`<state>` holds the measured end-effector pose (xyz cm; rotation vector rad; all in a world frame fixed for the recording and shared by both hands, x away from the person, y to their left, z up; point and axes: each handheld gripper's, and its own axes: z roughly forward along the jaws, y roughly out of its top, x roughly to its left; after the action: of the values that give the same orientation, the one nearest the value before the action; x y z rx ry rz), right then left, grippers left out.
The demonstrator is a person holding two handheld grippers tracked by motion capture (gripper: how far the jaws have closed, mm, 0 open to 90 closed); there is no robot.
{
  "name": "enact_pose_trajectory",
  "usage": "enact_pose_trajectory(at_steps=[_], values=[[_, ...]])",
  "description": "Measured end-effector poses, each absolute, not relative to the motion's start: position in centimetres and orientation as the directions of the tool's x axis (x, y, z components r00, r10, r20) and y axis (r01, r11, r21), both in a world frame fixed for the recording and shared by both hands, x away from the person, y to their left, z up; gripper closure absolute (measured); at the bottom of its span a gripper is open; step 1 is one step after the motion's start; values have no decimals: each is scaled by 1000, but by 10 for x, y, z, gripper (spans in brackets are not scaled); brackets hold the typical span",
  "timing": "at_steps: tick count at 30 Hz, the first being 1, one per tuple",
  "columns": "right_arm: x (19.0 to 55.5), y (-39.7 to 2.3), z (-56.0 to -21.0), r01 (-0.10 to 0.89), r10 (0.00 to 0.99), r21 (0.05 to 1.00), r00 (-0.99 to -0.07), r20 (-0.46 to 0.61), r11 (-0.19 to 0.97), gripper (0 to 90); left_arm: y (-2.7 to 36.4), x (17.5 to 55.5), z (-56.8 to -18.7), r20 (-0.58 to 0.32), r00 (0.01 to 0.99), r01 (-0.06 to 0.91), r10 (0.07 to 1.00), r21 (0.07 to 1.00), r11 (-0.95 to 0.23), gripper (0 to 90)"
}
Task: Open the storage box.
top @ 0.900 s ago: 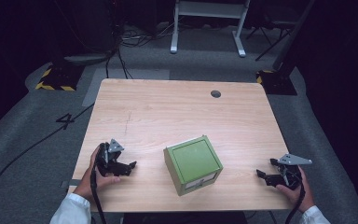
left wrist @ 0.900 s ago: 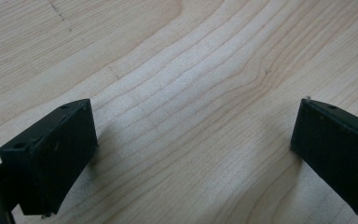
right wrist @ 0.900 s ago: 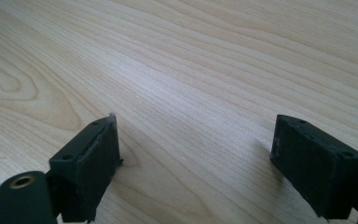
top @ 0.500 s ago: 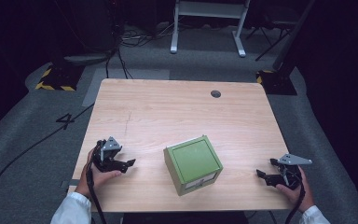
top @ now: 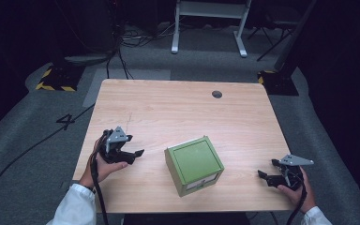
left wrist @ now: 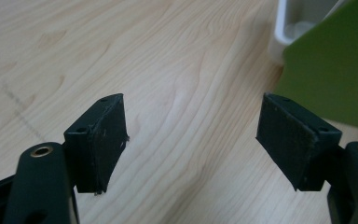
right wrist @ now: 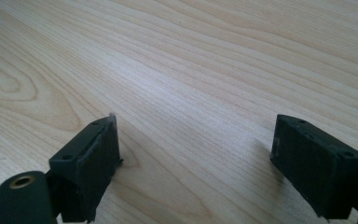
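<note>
- Sitting near the front edge of the table (top: pixel 183 108), about the middle, is a green box (top: pixel 194 164) with a white front. It is turned a bit, so one corner points at the person.
- From the high view, the left gripper (top: pixel 132 153) is near the table's left edge, held in a hand (top: pixel 104 164). It points at the box but stays apart from it.
- From the same view, the right gripper (top: pixel 266 174) is by the front right corner, in the other hand (top: pixel 296 187). It also points toward the box and is well apart from it.
- Up close, the left gripper view shows two black jaws spread wide with nothing between them. A green side of the box (left wrist: pixel 335 70) sits past the right jaw, and a white part (left wrist: pixel 298 23) shows behind it.
- Up close, the right gripper view shows jaws spread wide too, holding nothing. Past them is bare wood (right wrist: pixel 191 70) with wavy lines.
- The table top is light wood with a small round hole (top: pixel 217 94) near its back edge.
- Around the table, the floor (top: pixel 37 154) is grey and the room is dark. A white frame (top: pixel 209 23) stands at the back, black cables (top: pixel 122 42) lie on the floor, and a block with yellow and black stripes (top: pixel 55 79) sits to the left.
</note>
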<state>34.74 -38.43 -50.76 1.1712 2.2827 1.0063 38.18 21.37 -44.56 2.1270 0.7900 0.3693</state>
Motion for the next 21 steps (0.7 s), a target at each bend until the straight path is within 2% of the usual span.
enact_pose_trajectory(at_steps=[4,8,16,21], values=[[347,-384,-508,540,815,743,-579,-13,396,154,205,394,-436,-42,778,400,627,803,-441,244],[347,-384,-508,540,815,743,-579,-13,396,154,193,405,-430,-38,791,383,611,810,-444,248],[347,-384,-508,540,815,743,-579,-14,396,154,163,420,-421,-25,825,352,565,805,-478,249],[347,-384,-508,541,815,743,-579,-13,395,154,146,432,-420,-51,849,355,527,793,-495,249]])
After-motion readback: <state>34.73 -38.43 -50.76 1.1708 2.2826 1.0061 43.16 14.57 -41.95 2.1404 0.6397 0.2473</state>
